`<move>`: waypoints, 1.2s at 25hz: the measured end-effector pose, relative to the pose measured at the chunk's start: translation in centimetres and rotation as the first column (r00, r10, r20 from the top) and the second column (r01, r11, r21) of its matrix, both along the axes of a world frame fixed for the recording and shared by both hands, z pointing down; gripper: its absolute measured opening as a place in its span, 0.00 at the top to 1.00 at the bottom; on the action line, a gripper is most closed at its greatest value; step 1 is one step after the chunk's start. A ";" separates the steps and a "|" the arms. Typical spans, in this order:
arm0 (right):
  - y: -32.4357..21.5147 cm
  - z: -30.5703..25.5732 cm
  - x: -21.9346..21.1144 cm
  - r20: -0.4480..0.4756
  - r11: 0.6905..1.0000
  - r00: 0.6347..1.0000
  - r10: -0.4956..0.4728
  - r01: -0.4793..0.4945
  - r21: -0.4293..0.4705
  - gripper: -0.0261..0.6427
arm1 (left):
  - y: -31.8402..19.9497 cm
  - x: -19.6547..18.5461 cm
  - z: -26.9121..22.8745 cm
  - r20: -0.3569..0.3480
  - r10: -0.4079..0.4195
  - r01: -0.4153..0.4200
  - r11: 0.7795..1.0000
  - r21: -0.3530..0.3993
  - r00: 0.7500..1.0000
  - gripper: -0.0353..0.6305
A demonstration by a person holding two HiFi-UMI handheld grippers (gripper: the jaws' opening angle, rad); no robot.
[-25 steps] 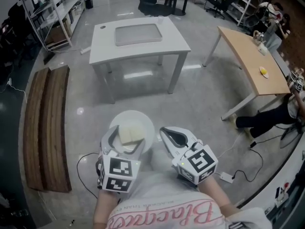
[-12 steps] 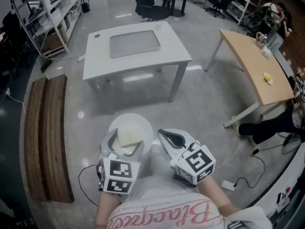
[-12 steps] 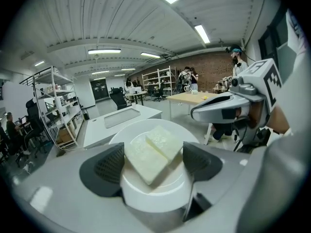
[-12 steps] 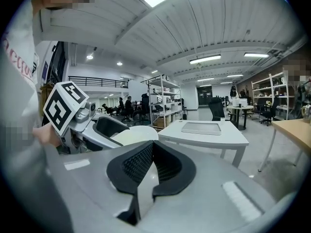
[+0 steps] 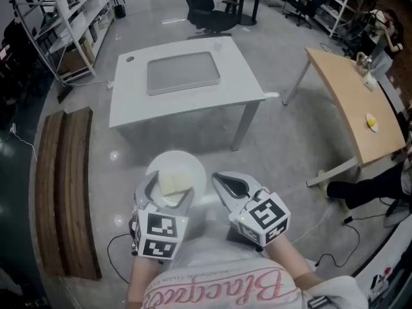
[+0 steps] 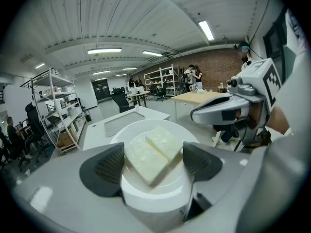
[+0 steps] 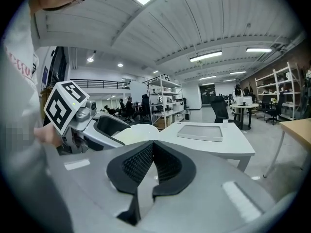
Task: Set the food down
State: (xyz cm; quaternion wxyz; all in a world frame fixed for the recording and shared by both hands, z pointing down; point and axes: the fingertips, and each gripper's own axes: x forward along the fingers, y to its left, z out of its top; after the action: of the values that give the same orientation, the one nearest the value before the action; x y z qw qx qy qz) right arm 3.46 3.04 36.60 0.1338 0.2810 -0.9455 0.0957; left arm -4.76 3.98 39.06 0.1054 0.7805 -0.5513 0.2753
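Tongs on the left (image 6: 153, 165) clamp the white plate (image 5: 175, 159) with two pale food slabs (image 6: 154, 150); right tongs (image 7: 151, 161) pressed together, empty.

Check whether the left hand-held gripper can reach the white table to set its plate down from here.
Probably not yet. The left hand-held gripper holds the plate over bare floor, short of the white table and its near edge. Nothing blocks the way, so stepping forward should do it.

The left gripper (image 5: 168, 188) hides the near rim of the plate (image 5: 179, 165); a yellow speck (image 5: 371, 120) on the wooden counter (image 5: 344, 95) is unidentifiable.
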 end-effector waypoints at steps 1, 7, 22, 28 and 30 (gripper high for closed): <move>-0.6 0.1 -0.1 -0.005 1.000 1.000 -0.009 0.009 -0.003 0.96 | -0.6 0.0 0.0 0.000 -0.005 0.005 1.000 -0.002 1.000 0.38; -3.5 0.2 -0.1 -0.050 0.998 0.997 -0.060 0.061 0.019 0.96 | -3.8 0.7 0.2 -0.003 -0.019 0.019 1.000 -0.006 1.000 0.38; -7.4 1.7 -0.8 -0.034 0.995 0.995 -0.092 0.091 -0.033 0.96 | -7.6 0.0 0.2 0.030 -0.034 0.034 0.999 -0.018 0.999 0.38; -9.1 1.7 -0.6 -0.041 0.996 0.996 -0.084 0.083 -0.030 0.96 | -9.1 0.0 0.3 0.018 -0.030 0.030 0.999 -0.019 0.999 0.38; -10.0 2.0 -0.6 -0.037 0.997 0.997 -0.069 0.068 -0.028 0.96 | -9.8 -0.1 0.6 0.017 -0.023 0.024 1.000 -0.020 1.000 0.38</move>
State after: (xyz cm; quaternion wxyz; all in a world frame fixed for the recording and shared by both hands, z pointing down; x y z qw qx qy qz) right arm 2.91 -6.93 38.59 0.1586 0.2484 -0.9505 0.0982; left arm -4.86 -5.82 39.68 0.1119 0.7704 -0.5585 0.2864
